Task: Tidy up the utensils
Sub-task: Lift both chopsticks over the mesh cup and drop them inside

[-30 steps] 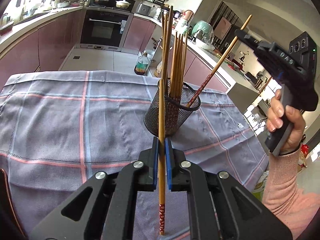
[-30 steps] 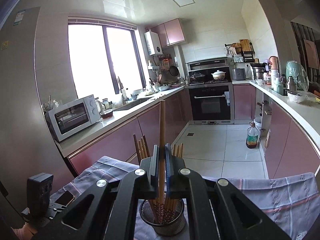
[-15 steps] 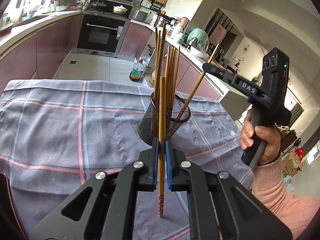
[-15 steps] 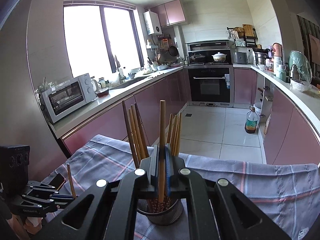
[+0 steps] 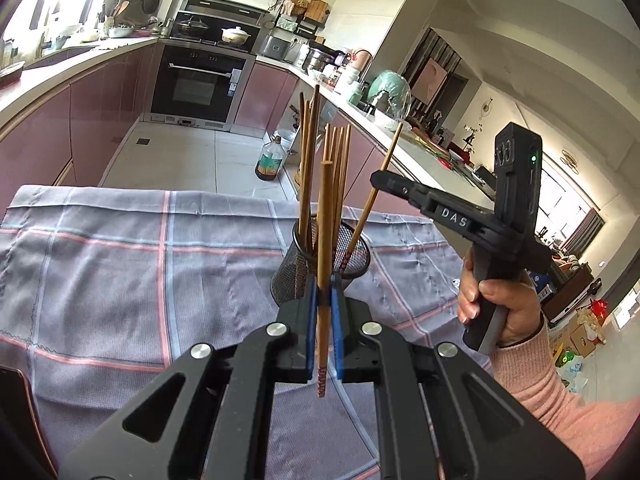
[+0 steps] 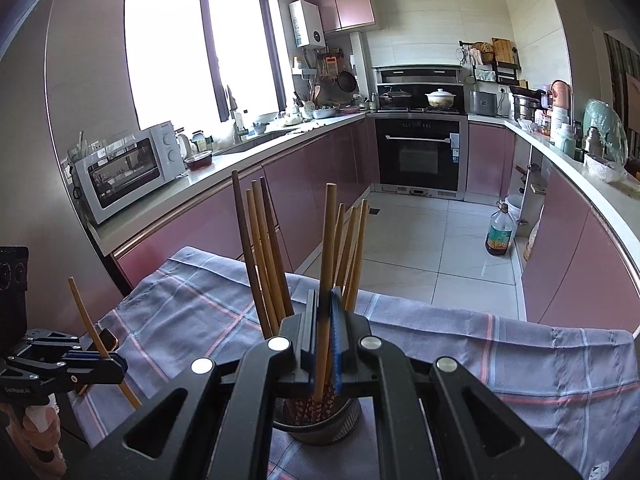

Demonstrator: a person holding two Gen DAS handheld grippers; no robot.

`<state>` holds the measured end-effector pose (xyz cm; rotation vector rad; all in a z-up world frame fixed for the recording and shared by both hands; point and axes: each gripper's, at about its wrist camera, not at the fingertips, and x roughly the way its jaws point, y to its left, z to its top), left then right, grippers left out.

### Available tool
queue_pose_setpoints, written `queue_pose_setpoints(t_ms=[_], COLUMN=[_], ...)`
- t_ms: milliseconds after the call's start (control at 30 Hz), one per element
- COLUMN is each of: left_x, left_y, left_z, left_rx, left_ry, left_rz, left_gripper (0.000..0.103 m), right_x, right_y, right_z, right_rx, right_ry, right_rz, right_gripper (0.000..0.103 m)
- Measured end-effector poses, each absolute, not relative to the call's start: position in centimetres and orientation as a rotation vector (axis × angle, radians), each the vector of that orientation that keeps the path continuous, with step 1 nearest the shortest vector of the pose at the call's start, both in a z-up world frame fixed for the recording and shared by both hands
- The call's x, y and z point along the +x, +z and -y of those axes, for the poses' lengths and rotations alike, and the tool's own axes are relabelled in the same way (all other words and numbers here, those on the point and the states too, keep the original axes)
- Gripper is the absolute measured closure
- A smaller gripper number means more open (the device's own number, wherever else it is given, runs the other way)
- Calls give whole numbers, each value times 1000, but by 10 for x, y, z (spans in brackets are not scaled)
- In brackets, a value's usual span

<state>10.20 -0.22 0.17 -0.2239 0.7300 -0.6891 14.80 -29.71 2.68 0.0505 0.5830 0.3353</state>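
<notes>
In the lower centre of the left wrist view, the left gripper (image 5: 323, 332) has its blue-padded jaws drawn in to a narrow slit and pinched on a single light wooden chopstick with a red patterned tip (image 5: 322, 264); the stick stands nearly upright, its patterned end hanging below the pads and its plain end rising in front of the black wire-mesh cylindrical holder (image 5: 352, 258). That holder sits just beyond the jaws on the grey-blue checked tablecloth with pink stripes (image 5: 120, 256) and carries a bundle of brown wooden chopsticks (image 5: 308, 160) leaning against its rim. At the right of the same view the right gripper (image 5: 380, 179), held by a hand in a pink sleeve (image 5: 500, 304), is closed on a second slanted wooden chopstick (image 5: 374, 196) whose lower end reaches into the holder. In the right wrist view, its jaws at lower centre are nearly together around that stick, directly above the holder's mouth, and the left gripper appears at the lower left edge, clamped on its own stick above the cloth.
</notes>
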Motion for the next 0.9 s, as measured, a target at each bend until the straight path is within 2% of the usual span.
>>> queue_pose_setpoints(t_ms=[367, 433, 733, 900], left_x=[113, 117, 131, 139], left_y=[23, 31, 63, 80], left_z=[4, 4, 10, 15], left_rx=[-231, -237, -256, -271], left_ry=[-693, -699, -707, -712], left_rz=[-686, -671, -614, -580], left_gripper=[96, 96, 96, 96], right_x=[166, 165, 143, 129], right_y=[15, 11, 13, 11], right_z=[295, 298, 314, 317], right_rx=[66, 72, 141, 155], right_ry=[315, 308, 331, 351], right_rz=[-655, -665, -615, -608], right_gripper=[96, 92, 88, 80])
